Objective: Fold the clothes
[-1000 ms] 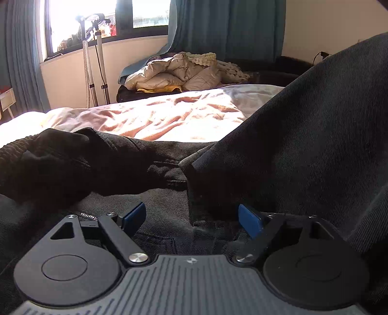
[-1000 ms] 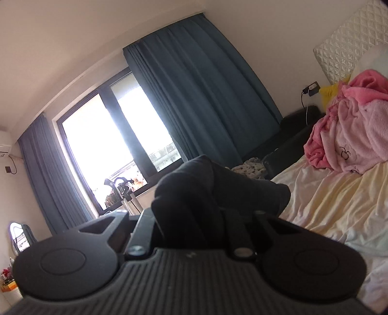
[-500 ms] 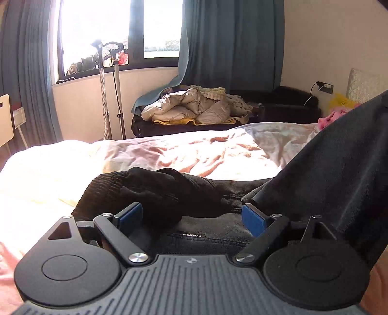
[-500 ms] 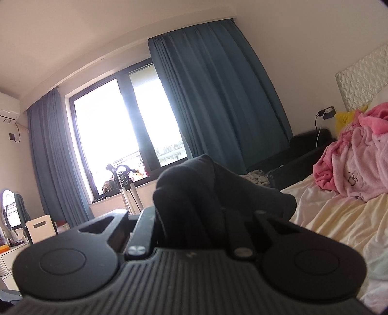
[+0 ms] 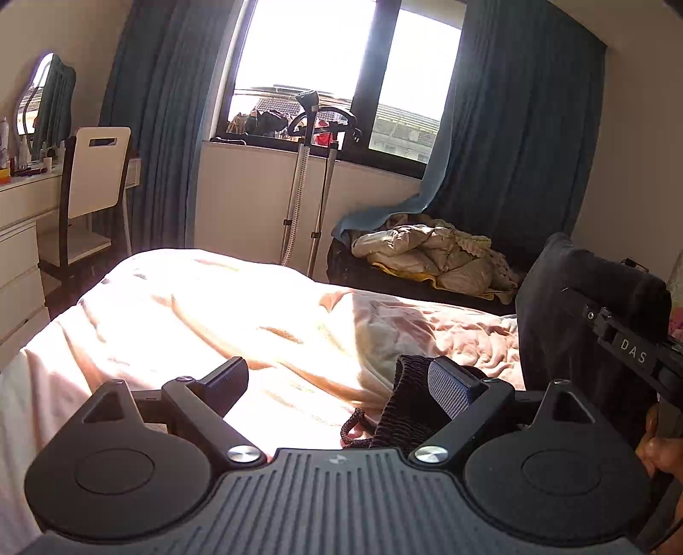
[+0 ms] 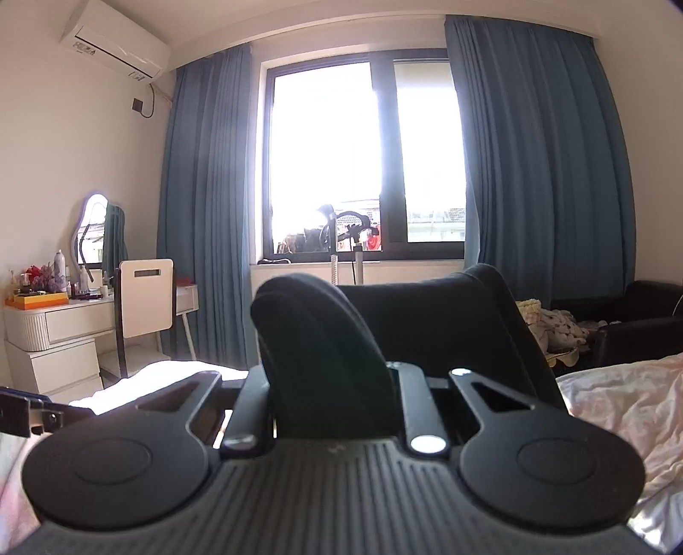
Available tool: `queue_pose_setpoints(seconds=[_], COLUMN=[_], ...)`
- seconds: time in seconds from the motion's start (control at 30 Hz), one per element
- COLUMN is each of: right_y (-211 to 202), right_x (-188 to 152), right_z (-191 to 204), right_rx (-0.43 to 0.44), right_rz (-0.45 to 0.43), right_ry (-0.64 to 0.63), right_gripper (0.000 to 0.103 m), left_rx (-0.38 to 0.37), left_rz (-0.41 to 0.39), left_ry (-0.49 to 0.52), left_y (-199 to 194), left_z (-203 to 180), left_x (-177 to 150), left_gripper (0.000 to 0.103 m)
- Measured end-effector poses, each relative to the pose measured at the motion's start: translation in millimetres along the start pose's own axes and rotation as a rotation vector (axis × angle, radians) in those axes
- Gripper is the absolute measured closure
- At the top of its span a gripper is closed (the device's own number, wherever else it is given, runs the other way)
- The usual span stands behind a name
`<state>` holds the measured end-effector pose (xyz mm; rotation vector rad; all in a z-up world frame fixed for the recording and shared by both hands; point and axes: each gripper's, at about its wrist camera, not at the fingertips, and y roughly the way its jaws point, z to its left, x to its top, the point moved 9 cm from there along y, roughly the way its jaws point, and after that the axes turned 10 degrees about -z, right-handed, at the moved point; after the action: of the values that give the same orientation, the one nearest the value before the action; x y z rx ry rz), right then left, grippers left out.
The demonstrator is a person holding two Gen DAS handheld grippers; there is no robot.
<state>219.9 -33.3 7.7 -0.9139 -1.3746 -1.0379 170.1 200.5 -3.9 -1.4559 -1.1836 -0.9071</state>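
Left wrist view, left to right: one mirror, one white dresser, one white chair, two blue curtains, one window with two panes, one garment steamer stand with two poles, one black sofa bearing one heap of pale bedding. One bed, sunlit peach sheet. Left gripper above bed, two fingers spread wide, nothing between them, right blue pad just in front of ribbed waistband. One black garment: upper part lifted at right edge, ribbed waistband end down on sheet. One hand partly visible at far right, beneath the other gripper's body.

Right wrist view, left to right: one air conditioner, same mirror, dresser with several bottles, chair, two curtains, window, sofa at right. Right gripper narrow, jaws opening slightly, one bunched fold of black garment pinched between two fingers and standing up above them.
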Motion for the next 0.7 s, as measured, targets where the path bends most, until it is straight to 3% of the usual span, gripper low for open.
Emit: queue_pose_setpoints(seconds=[0.17, 0.27, 0.33, 0.53, 0.7], right_y=[47.3, 44.5, 39.8, -6.8, -73.7], right_x=[-104.8, -128.8, -123.0, -81.8, -43.4], right_z=[93.2, 119.5, 122.7, 88.5, 21.6], right_rx=[0.159, 0.197, 0.227, 0.36, 0.359], right_rz=[0.236, 0.254, 0.257, 0.242, 0.204], right_ry=[-0.152, -0.233, -0.208, -0.055, -0.016], right_gripper=[0.083, 0.071, 0.059, 0.053, 0.052], left_rx=[0.055, 0.039, 0.025, -0.07, -0.221], left_rz=[0.021, 0.032, 0.021, 0.012, 0.065], left_ry=[-0.066, -0.103, -0.143, -0.226, -0.274], left_y=[-0.4, 1.8, 3.0, 12.9, 11.4], left_z=[39.0, 38.7, 32.4, -22.6, -77.8], left_x=[-3.0, -2.0, 1.3, -2.0, -33.6], left_gripper=[0.01, 0.01, 0.01, 0.01, 0.01])
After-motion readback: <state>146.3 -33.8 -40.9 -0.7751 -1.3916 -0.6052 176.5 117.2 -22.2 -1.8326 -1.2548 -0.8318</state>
